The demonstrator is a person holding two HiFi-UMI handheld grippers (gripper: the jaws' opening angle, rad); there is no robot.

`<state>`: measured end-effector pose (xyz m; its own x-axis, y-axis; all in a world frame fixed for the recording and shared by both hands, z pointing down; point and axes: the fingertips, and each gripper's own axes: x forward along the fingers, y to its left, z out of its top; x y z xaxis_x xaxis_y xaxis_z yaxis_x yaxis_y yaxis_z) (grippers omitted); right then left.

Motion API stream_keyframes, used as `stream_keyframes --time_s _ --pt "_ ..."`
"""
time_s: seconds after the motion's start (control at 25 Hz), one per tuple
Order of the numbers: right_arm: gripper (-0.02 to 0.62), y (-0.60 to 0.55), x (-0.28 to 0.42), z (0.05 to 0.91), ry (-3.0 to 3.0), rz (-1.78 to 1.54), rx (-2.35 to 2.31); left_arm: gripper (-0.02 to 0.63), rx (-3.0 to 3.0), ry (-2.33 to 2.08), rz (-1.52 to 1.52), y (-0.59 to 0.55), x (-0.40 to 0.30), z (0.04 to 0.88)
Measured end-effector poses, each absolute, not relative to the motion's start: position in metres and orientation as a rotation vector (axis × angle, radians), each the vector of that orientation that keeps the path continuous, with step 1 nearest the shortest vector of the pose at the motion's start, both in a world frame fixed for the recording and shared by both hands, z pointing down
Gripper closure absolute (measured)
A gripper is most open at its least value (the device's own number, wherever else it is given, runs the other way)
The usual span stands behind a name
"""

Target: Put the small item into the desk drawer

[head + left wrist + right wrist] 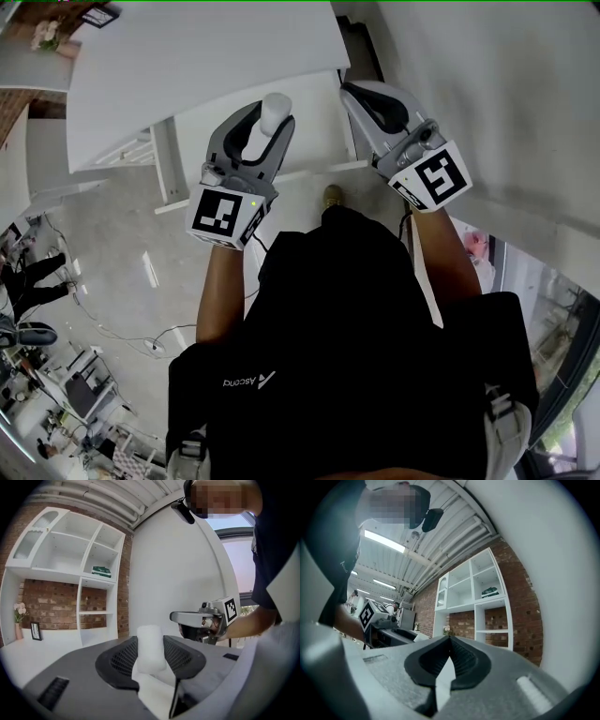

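Left gripper [265, 128] is seen closed on the small item [151, 645], a pale, rounded, stubby cylinder pinched between the two dark ribbed pads with the jaws held wide by its girth; its long axis is stood across the closing line, and its upper end is left poking out past the fingertips, so that it is carried end-on toward whatever is approached; the item is thus not on any surface but held up in the air, in front of the person. Right gripper [361, 99] is held just beside it, jaws pressed together on nothing. From the head view the white bench [187, 66] is found ahead of the left gripper and to its left, below both grippers; the loaded gripper is judged the one better placed for it; a drawer front cannot be made out with certainty beneath the bench edge, so the coming move is judged to turn on lowering the item forward and leftward.
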<state>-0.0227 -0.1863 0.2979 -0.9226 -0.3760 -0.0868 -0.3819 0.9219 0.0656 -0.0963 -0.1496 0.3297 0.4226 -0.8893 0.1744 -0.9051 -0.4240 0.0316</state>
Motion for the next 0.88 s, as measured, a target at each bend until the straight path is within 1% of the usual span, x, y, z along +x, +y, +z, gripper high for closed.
stream_keyframes --time_s 0.36,0.88 --pt "0.595 -0.208 -0.022 0.313 3.043 0.083 -0.578 0.437 2.463 -1.514 0.351 -0.177 -0.085 0.384" --pt "0.595 -0.235 -0.027 0.345 3.088 0.038 -0.696 0.437 2.259 -1.298 0.562 -0.214 -0.088 0.496"
